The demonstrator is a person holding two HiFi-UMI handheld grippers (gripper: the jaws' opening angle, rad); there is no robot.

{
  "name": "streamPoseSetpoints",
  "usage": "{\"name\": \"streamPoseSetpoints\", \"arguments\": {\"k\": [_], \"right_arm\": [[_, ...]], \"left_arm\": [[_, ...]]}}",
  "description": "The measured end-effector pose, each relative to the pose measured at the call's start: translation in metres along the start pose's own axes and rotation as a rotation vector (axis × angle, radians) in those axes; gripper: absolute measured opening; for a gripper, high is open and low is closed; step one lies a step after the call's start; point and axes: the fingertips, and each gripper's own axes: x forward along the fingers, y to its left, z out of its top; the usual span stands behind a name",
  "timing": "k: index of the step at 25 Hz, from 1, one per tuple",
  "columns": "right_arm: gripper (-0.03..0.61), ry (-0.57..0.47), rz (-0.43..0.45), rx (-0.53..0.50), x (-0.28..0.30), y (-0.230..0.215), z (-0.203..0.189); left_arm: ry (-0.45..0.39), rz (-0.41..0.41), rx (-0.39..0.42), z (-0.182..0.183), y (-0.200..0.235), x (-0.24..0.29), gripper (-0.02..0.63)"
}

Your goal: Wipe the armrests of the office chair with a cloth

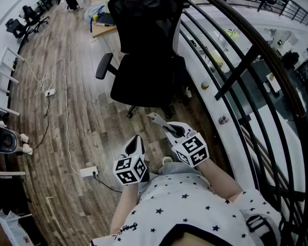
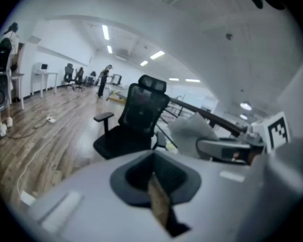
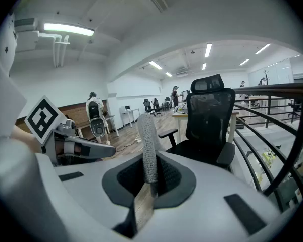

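Your right gripper [image 3: 147, 185] is pinched tight on the grey cloth [image 3: 147, 140]. The cloth sticks up, likely so it is ready to rub. Your left gripper [image 2: 159, 205] is closed with nothing in it. The office chair [image 1: 143, 45] stands at twelve o'clock, well apart from both grippers. Its armrests [image 1: 103, 65] sit at eleven and one.

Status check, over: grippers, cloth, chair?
Left gripper jaws shut, empty. Right gripper shut on cloth. Office chair ahead, armrests not yet touched. Railing close beside chair.
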Motion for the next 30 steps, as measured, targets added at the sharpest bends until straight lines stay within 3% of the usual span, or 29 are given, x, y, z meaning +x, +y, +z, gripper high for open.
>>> {"name": "streamPoseSetpoints", "arguments": {"k": [22, 30], "right_arm": [[0.025, 0.023, -0.004, -0.009, -0.012, -0.012, -0.011], [0.025, 0.02, -0.052, 0.042, -0.022, -0.029, -0.009]], "left_arm": [[-0.028, -0.006, -0.038, 0.0, -0.004, 0.013, 0.008], [0.01, -0.042, -0.049, 0.0, -0.015, 0.029, 0.008]]}}
